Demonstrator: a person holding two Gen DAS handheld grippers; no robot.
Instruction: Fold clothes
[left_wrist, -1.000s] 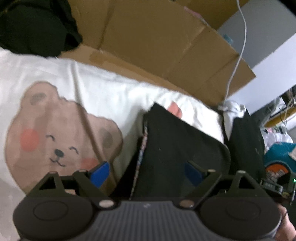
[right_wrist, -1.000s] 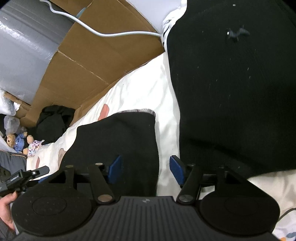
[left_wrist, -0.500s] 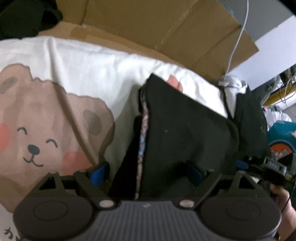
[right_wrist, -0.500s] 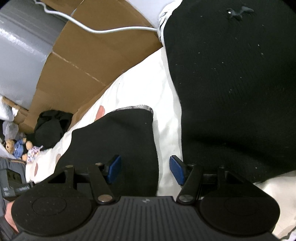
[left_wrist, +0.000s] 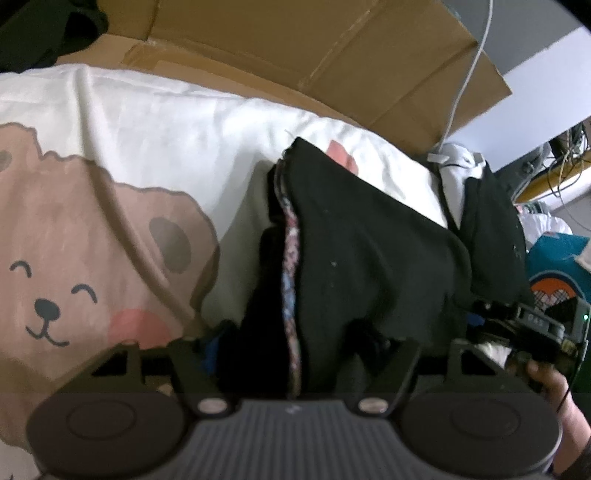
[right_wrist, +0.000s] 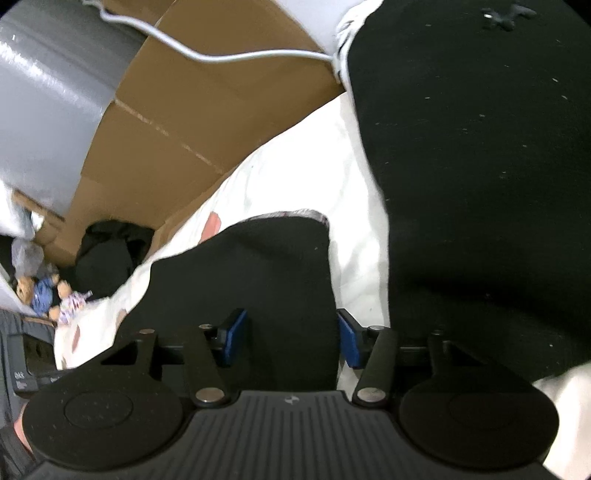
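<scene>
A folded black garment (left_wrist: 369, 251) with a patterned inner edge lies on a white bear-print sheet (left_wrist: 92, 229). My left gripper (left_wrist: 295, 347) is down on its near end with jaws closing. The cloth bunches up between them, covers the right finger and reaches the blue left pad (left_wrist: 210, 350). In the right wrist view the same garment (right_wrist: 258, 277) lies between the blue pads (right_wrist: 234, 334) of my right gripper (right_wrist: 290, 338). Its jaws are closing too, and the pads stand just beside the cloth's edges.
A larger black garment (right_wrist: 480, 166) lies spread to the right on the sheet. Flattened cardboard (left_wrist: 295, 55) and a white cable (right_wrist: 240, 55) run along the far side. A black clothes pile (right_wrist: 107, 254) and small dolls (right_wrist: 48, 295) sit far left. A hand (left_wrist: 550, 384) holds the other gripper.
My left gripper has sunk onto the garment, and the cloth now bunches over its fingers and hides the right pad. Both grippers' jaws have narrowed. The right gripper has edged closer.
</scene>
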